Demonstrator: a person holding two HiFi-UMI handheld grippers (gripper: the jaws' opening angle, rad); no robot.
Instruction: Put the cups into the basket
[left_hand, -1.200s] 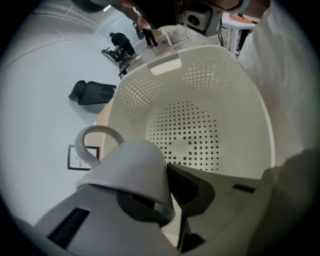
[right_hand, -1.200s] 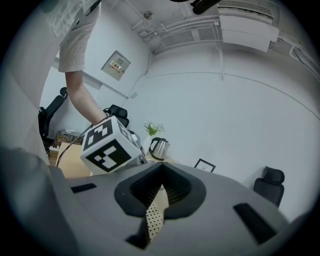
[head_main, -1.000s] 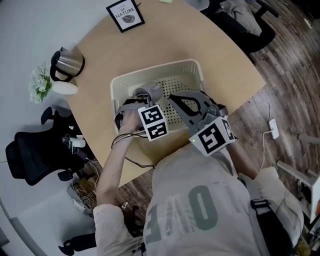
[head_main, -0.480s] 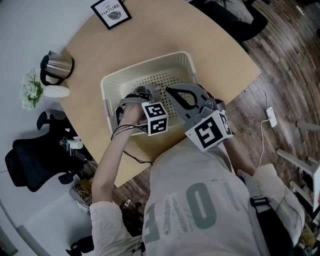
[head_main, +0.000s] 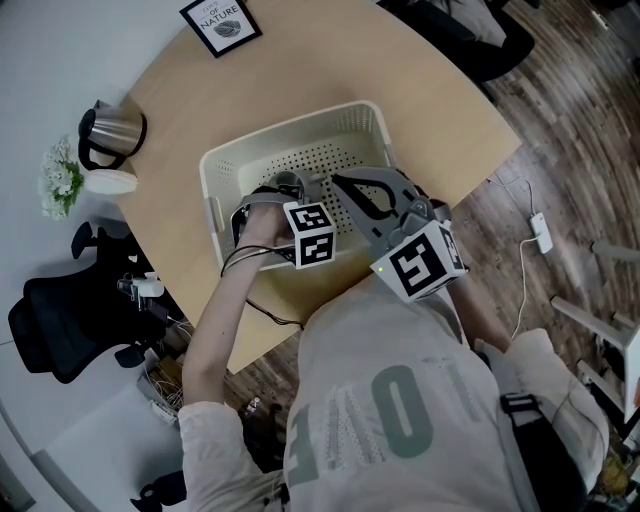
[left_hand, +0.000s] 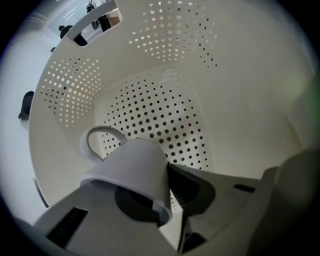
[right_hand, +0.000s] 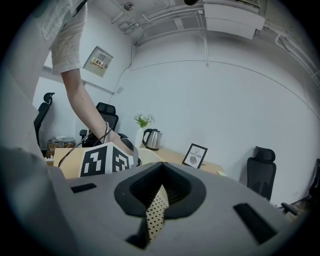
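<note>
1 cup (left_hand: 131, 167), clamped at its rim in left hand-held gripper (left_hand: 167, 194), down inside the 1 basket (left_hand: 250, 75). Right hand-held gripper (right_hand: 159, 194): jaws together, empty, perforated basket just below its tips.

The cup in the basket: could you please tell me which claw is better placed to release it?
Left: the left claw grips the white cup inside the basket; the right claw is shut, holding nothing.
</note>
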